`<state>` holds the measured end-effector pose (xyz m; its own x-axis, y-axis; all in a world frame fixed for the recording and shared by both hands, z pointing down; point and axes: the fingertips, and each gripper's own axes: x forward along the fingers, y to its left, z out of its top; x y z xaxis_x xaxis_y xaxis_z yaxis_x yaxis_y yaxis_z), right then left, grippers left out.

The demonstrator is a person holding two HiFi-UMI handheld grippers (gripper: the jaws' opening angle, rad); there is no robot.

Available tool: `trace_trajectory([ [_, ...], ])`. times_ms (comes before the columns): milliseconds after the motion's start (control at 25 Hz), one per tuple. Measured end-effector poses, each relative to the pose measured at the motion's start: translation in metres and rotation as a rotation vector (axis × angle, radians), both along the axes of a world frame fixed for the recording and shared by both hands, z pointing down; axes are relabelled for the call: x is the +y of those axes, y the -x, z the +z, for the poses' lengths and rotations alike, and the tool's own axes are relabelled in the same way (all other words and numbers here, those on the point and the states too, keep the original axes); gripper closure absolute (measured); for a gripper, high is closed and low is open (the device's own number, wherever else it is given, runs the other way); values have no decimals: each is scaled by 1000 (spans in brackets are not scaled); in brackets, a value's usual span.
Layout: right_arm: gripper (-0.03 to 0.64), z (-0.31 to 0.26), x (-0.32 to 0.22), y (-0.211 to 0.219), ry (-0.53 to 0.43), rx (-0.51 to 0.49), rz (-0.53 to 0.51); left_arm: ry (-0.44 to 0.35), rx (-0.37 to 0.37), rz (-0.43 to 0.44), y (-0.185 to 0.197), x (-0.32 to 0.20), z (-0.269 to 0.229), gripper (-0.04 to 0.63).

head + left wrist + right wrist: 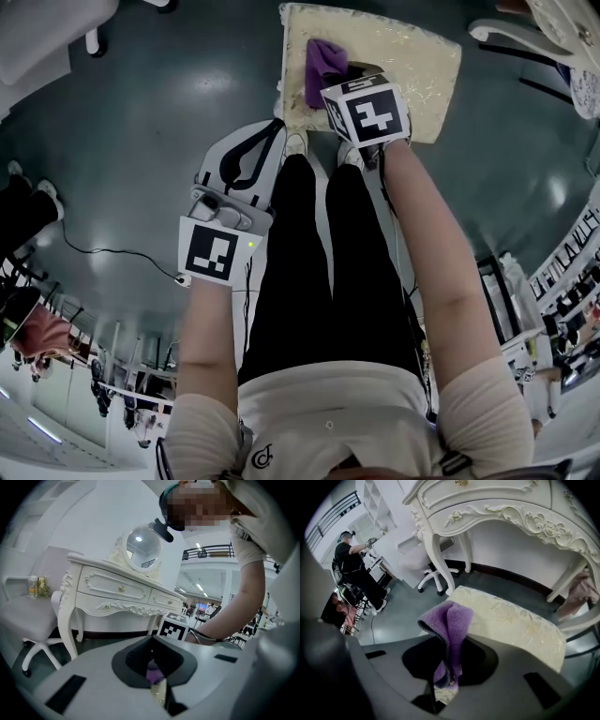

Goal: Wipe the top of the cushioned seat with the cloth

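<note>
Over left edge of cream, floral-patterned cushioned seat (515, 620): purple fleece cloth (450, 618), pinched tight in right tool (448, 670). Left tool (153, 660) closed, empty, off seat. Wiping seemingly barely begun; most of top left.

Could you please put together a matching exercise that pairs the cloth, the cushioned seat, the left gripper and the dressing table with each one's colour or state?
Things:
1. cloth
2. cushioned seat
3. left gripper
4. dressing table

Colours or states:
A. white, with a round mirror on top
B. purple, clamped in the right gripper
C. jaws together, holding nothing
D. cream, with a floral pattern

Pairs: 1-B; 2-D; 3-C; 4-A
</note>
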<state>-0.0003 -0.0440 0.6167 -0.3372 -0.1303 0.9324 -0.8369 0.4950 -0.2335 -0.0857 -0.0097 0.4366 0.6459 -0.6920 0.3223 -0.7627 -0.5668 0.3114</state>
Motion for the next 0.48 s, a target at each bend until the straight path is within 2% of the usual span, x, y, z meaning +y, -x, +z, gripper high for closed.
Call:
trace_trajectory([
  [280,537,1,2,-36,-9,40,16,6,14,20,-36,8,-3,581],
  [480,537,-2,3,-65,-16,51,22,5,26,65,-70,12,-10,581],
])
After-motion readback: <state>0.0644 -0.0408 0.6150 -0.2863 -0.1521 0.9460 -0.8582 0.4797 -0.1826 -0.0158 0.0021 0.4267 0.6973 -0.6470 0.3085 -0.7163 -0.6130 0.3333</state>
